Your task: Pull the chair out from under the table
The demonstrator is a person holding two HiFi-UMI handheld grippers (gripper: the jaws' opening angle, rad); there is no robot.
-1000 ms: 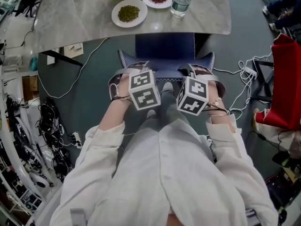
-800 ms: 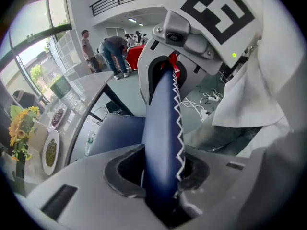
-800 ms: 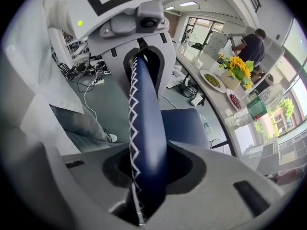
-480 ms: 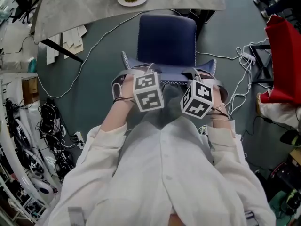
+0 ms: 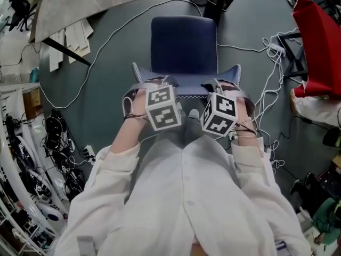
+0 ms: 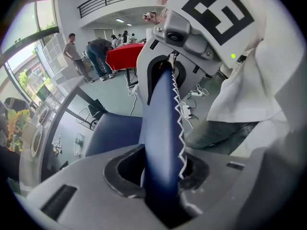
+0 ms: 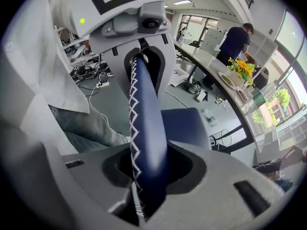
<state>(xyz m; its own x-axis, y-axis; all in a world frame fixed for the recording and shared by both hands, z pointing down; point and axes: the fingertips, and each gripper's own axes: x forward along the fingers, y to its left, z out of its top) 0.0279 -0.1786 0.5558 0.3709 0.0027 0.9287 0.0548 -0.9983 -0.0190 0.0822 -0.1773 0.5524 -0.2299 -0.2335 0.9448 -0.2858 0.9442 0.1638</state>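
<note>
While marker cubes [image 5: 162, 107] hide the tips from above, my left tongs [image 6: 160, 181] and right tongs [image 7: 146, 176] clench the backrest [image 5: 186, 83].
Both point steeply down; the chair [image 5: 184, 44] stands clear of the surface [image 5: 74, 4], mostly cropped off.

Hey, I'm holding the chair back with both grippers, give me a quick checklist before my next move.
1. Left gripper clamped on the chair back: ok.
2. Right gripper clamped on it: ok.
3. Seat out from under the table: ok.
4. White cable clear of the chair legs: cannot tell, legs hidden.
5. Space behind you: cannot tell.
</note>
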